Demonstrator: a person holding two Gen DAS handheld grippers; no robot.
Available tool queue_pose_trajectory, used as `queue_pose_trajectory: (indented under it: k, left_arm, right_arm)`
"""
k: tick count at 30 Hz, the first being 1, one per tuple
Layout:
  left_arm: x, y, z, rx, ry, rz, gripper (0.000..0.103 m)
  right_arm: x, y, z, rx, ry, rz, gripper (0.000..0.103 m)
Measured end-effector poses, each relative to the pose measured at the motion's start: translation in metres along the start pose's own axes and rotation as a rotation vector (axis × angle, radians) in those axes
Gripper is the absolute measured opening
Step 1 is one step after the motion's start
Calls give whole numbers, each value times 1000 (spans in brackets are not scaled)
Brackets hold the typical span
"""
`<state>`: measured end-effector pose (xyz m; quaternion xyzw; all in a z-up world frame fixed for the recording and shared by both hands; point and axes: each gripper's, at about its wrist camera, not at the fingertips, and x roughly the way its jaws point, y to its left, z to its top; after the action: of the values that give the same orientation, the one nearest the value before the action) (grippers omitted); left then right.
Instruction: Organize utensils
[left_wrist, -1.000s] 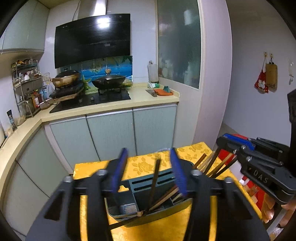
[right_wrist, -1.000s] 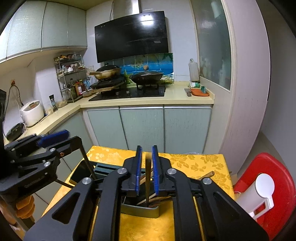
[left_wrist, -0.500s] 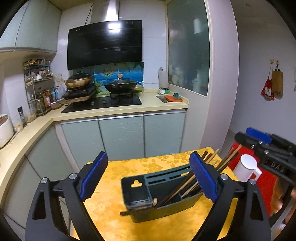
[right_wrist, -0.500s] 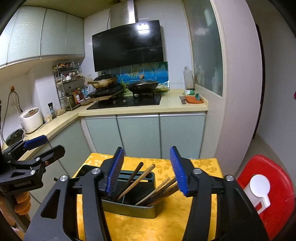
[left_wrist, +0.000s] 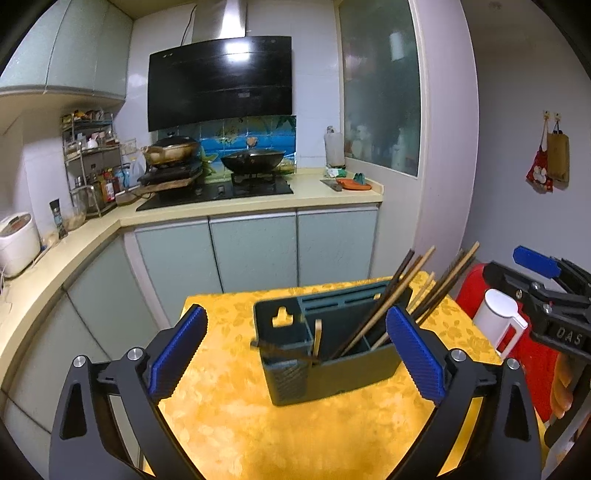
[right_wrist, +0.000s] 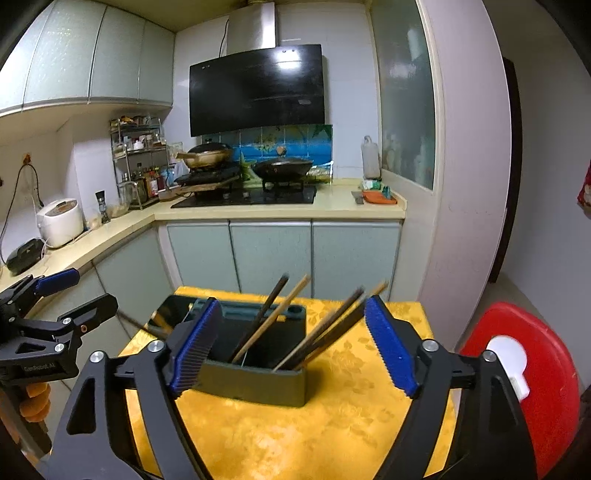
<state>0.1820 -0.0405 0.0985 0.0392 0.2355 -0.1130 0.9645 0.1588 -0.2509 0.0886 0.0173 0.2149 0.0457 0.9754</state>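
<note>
A dark green utensil holder (left_wrist: 332, 354) stands on a small table with a yellow floral cloth (left_wrist: 236, 417); it also shows in the right wrist view (right_wrist: 255, 376). Several wooden and dark chopsticks (left_wrist: 391, 295) lean to the right inside its compartments, and they show in the right wrist view (right_wrist: 314, 328) too. My left gripper (left_wrist: 295, 358) is open and empty, back from the holder. My right gripper (right_wrist: 291, 350) is open and empty, its blue pads on either side of the holder in view. Each gripper shows at the edge of the other's view.
A red plastic stool (right_wrist: 532, 376) with a white cup (left_wrist: 498, 317) on it stands right of the table. Kitchen cabinets (left_wrist: 255, 251) and a counter with stove and woks (left_wrist: 251, 162) lie behind. A rice cooker (right_wrist: 61, 221) sits at the left.
Both grippers have opened wide and drawn back and up from the holder. The right gripper let go of the chopsticks, which now rest in the holder.
</note>
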Motion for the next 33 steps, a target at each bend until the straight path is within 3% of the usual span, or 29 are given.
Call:
queue_pose_trajectory:
  k: [14,21,33]
  left_arm:
    - [-30,7,-62,-26,-1,105,96]
    - [-47,11,-85,-52,1,142,96]
    - [-76,0,-121,-39,-13,136,96]
  right_arm:
    - [-22,22,-55,-6,24,-47,96]
    - [-33,29,-77,15,43,-51,96]
    - [-57,41,-110,0,39,-88,96]
